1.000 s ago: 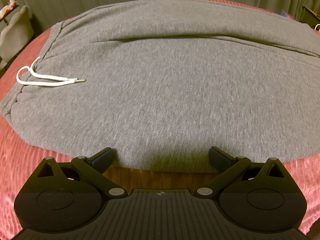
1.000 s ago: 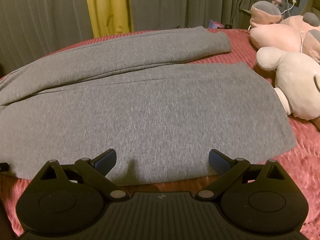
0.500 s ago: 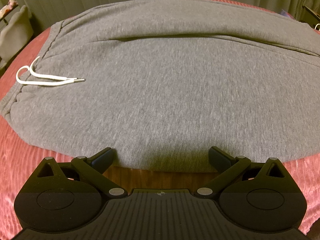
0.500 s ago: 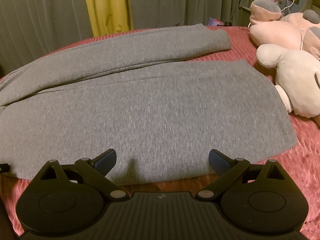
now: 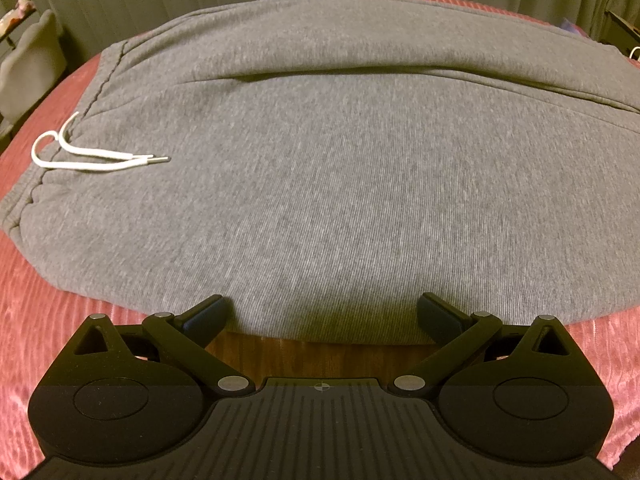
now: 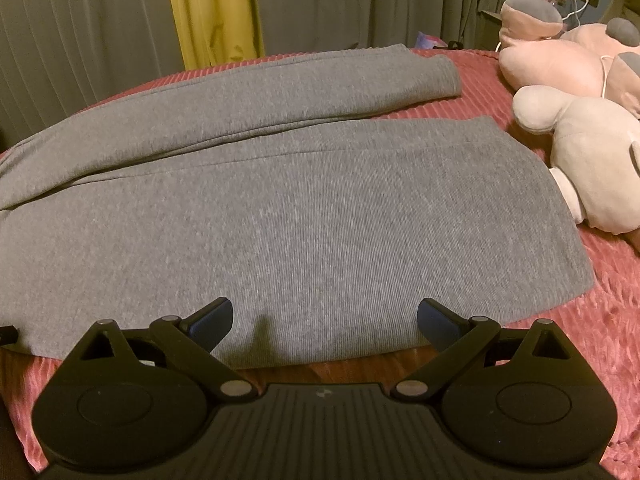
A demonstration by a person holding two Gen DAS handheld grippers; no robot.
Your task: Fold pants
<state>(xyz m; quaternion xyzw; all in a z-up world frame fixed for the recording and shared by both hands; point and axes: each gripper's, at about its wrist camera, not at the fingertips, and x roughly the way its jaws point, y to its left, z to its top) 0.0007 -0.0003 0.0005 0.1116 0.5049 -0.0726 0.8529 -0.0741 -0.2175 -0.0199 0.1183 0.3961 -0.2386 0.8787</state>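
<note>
We have the grey pants (image 5: pixel 340 184) spread flat on the red bed (image 5: pixel 52 320), both legs apart. The left gripper (image 5: pixel 322 314) and right gripper (image 6: pixel 324 316) hover at the near hem, jaws spread wide, holding nothing. A shallow pinch may catch only 1 layer; the drawstring (image 5: pixel 92 158) could snag.

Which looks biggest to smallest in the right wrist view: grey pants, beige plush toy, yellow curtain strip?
1. grey pants, by far the largest.
2. beige plush toy and yellow curtain strip look alike; the curtain is farther and both are cut off, so unranked.

low near-edge views, sharing grey pants (image 5: pixel 340 184)
</note>
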